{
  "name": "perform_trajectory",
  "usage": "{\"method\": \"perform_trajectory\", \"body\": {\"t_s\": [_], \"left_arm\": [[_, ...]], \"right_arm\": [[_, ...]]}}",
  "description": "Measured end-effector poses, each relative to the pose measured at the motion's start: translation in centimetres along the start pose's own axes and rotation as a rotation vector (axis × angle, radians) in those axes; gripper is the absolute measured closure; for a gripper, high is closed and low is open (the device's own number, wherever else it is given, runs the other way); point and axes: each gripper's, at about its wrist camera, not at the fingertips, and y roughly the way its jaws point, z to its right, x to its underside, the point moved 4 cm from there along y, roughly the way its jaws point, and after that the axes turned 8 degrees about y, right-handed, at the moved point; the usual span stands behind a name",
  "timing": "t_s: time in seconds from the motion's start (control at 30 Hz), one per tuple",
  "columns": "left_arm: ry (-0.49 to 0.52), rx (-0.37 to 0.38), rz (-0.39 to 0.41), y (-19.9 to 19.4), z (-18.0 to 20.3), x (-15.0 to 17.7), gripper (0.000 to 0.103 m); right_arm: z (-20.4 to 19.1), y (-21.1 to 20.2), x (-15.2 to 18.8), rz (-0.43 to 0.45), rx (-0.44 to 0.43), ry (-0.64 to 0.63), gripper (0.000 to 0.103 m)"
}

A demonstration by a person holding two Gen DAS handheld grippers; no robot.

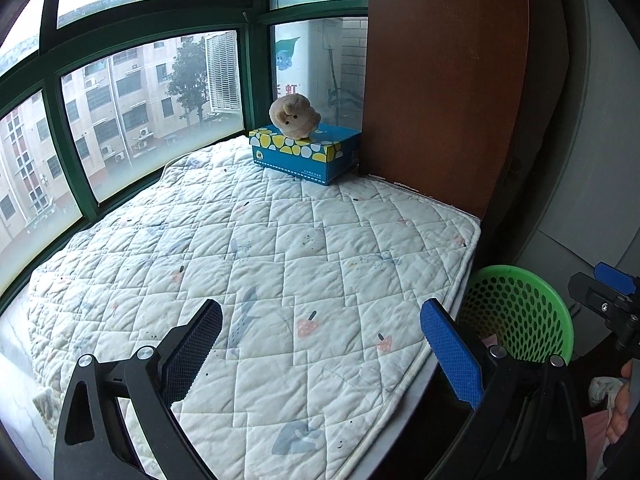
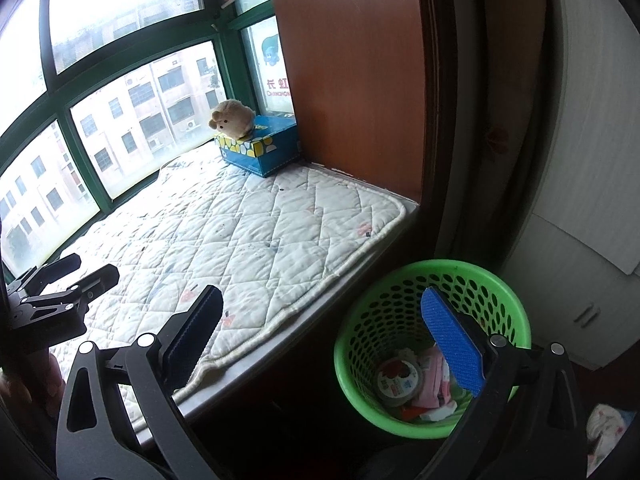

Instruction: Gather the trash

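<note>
A green perforated waste basket (image 2: 400, 312) stands on the floor beside the window seat; it also shows at the right of the left wrist view as the basket (image 1: 520, 312). Inside it lie a round lidded cup with red print (image 2: 398, 378) and pink and white wrappers (image 2: 434, 396). My right gripper (image 2: 320, 340) hangs open above the basket's left rim, nothing between its fingers. My left gripper (image 1: 320, 344) is open and empty over the quilted mat (image 1: 260, 260). The left gripper (image 2: 80, 276) appears at the left of the right wrist view.
A blue tissue box (image 1: 306, 152) with a beige plush toy (image 1: 294, 114) on it sits at the mat's far corner by the green-framed window (image 1: 152, 40). A brown wood panel (image 1: 444, 80) bounds the seat on the right. A white cabinet (image 2: 580, 260) stands behind the basket.
</note>
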Motion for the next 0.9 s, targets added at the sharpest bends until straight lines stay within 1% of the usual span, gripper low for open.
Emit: {"method": "perform_trajectory", "body": {"t_s": [0.43, 0.9], "left_arm": [[-0.027, -0.004, 0.014, -0.7, -0.4, 0.2, 0.007], [-0.048, -0.010, 0.009, -0.6, -0.9, 0.5, 0.007]], "right_arm": [[-0.9, -0.3, -0.1, 0.022, -0.016, -0.019, 0.005], [-1.5, 0.0, 0.1, 0.026, -0.014, -0.043, 0.005]]}}
